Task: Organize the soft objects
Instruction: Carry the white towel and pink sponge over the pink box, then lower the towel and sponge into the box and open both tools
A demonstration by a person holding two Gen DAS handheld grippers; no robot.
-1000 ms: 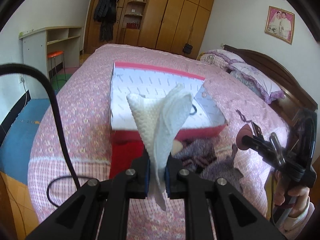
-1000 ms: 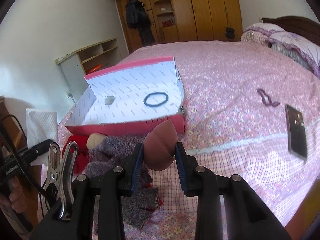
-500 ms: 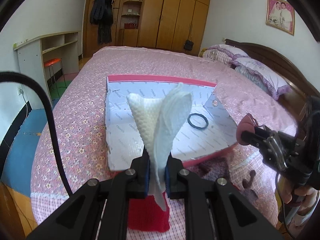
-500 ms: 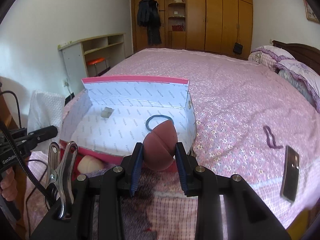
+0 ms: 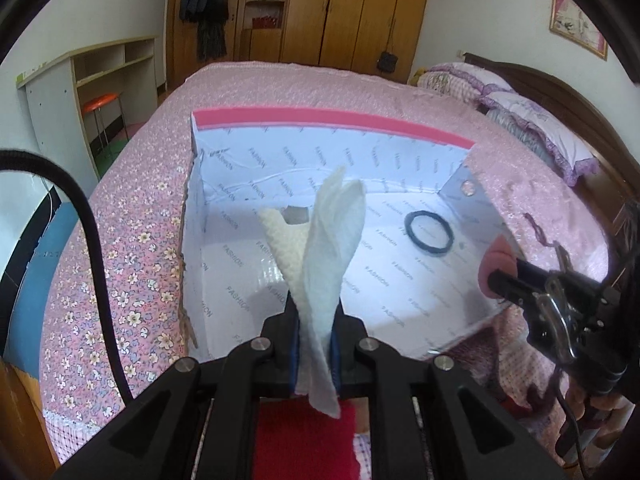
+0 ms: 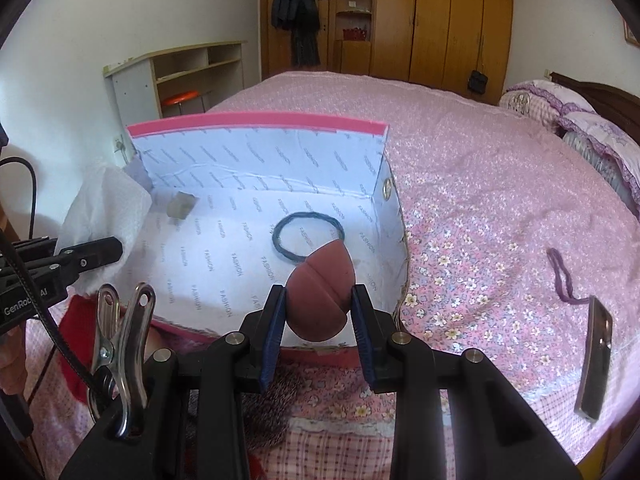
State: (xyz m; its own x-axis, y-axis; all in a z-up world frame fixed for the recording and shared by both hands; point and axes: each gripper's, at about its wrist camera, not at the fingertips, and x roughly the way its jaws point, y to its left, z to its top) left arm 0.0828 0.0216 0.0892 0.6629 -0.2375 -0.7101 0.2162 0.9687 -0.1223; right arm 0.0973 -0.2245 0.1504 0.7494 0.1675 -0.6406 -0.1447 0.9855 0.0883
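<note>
Roughly midway. Already in shoe box point(image 6: 256, 164): black hair tie point(image 6: 307, 235), small grey block point(image 6: 182, 205). Left gripper point(image 5: 315, 334) pinched tight on white cloth point(image 5: 320, 248), long axis upright, fanning up over box's near-left. Right gripper point(image 6: 319, 308) clamping brown makeup sponge point(image 6: 322, 290), tip pointing fwd twd hair tie, above box's near wall. Left to do: drop both; purple hair tie point(image 6: 560, 276), knitted items point(image 6: 264, 412) nr box front, red fabric point(image 5: 304, 440) outside.

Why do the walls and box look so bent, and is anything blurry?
Both wrist views use fisheye lenses, so edges curve and corners go black. Left wrist view: the box bows, the tissue is slightly soft. Right wrist view: the sponge is sharp.
</note>
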